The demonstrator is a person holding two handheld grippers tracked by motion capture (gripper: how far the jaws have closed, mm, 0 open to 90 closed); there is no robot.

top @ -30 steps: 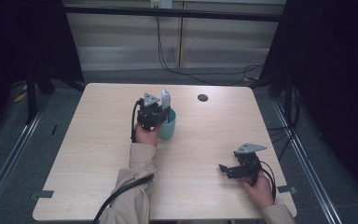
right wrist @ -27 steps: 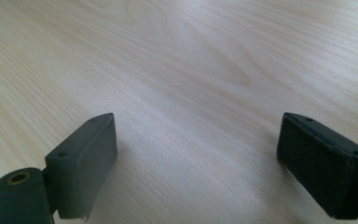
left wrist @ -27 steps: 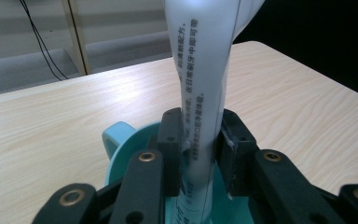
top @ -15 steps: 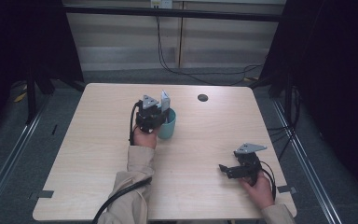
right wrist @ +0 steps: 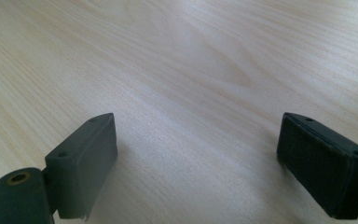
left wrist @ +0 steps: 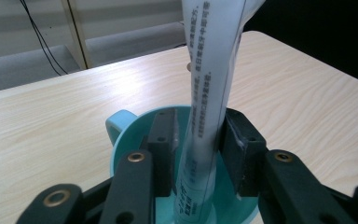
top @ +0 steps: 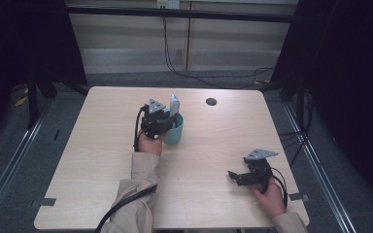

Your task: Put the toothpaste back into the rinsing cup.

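Observation:
A teal cup [top: 176, 132] stands near the middle of the wooden table [top: 102, 145]. My left gripper [top: 165, 121] sits over its rim, shut on a white printed tube [top: 174, 105] that stands upright with its lower end inside the cup. In the left gripper view the tube [left wrist: 205, 93] is pinched between both black pads [left wrist: 163, 140], with the teal cup [left wrist: 126, 135] and its handle below. My right gripper [top: 233, 177] rests low at the table's front right, open, nothing between its pads [right wrist: 84, 158].
A small round dark hole [top: 211, 102] marks the far side of the table. Black cables trail from both grippers. Dark curtains and metal floor rails flank the table, and a pale wall panel with hanging wires stands behind.

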